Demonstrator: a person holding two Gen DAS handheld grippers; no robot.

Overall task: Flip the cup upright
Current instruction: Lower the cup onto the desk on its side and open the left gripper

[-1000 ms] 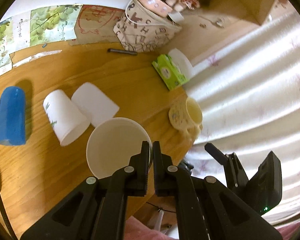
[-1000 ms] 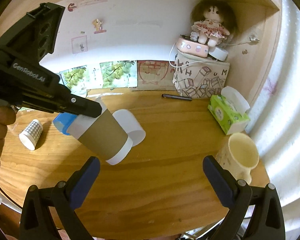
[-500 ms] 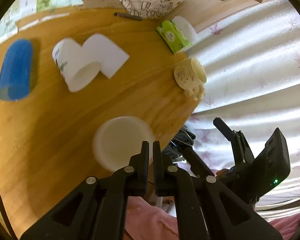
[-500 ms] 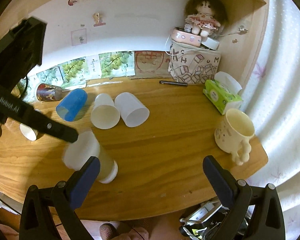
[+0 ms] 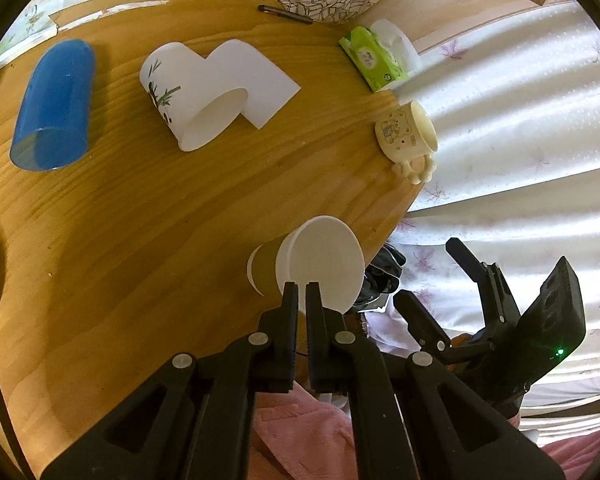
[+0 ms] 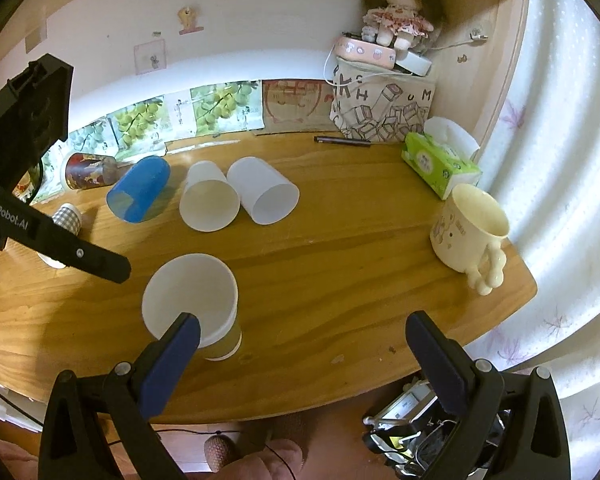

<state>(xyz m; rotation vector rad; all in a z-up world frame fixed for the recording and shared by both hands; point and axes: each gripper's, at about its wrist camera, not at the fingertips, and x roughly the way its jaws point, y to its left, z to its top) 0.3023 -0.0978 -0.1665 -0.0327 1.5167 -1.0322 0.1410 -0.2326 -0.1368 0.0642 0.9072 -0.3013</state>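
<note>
A paper cup with a brown sleeve [image 6: 196, 304] stands mouth up near the front edge of the wooden table [image 6: 340, 272]. In the left wrist view my left gripper [image 5: 302, 292] is shut, and its fingertips pinch the near rim of this cup [image 5: 320, 260]. In the right wrist view the left gripper's black body [image 6: 40, 224] reaches in from the left, just left of the cup. My right gripper [image 6: 304, 344] is open and empty, hanging over the table's front edge to the right of the cup.
A blue cup [image 6: 140, 190], a white cup with a bamboo print [image 6: 208, 202] and a plain white cup [image 6: 264, 192] lie on their sides at mid table. A cream mug [image 6: 468, 232] stands at the right edge, behind it a green tissue pack [image 6: 440, 164].
The left gripper has turned the sleeved cup from tilted in the air to mouth up and brought it down onto the table near the front edge. The right gripper has stayed open.
</note>
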